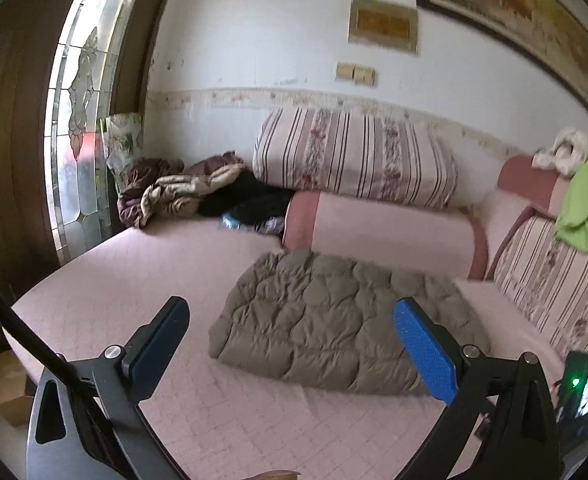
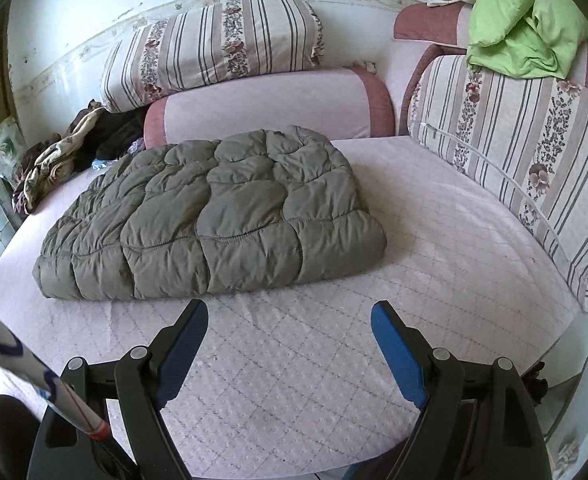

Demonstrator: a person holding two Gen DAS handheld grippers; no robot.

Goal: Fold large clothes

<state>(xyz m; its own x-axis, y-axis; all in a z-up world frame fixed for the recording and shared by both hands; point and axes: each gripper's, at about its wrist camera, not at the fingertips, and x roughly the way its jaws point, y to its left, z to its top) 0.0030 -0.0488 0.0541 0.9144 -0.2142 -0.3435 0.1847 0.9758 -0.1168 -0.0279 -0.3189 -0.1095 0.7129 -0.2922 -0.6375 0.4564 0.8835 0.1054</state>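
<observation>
While both claws hang spread and empty, I see the folded olive quilted puffer coat [image 2: 209,216] lying crosswise ahead of my right gripper [image 2: 289,344], nearer than my left gripper [image 1: 289,344], mid pink quilted mattress [image 2: 334,360].

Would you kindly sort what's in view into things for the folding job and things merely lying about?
For the job: grey-green quilted coat; left gripper; right gripper, both open.

Lying about: green garment; striped cushion; crumpled clothes pile.
</observation>
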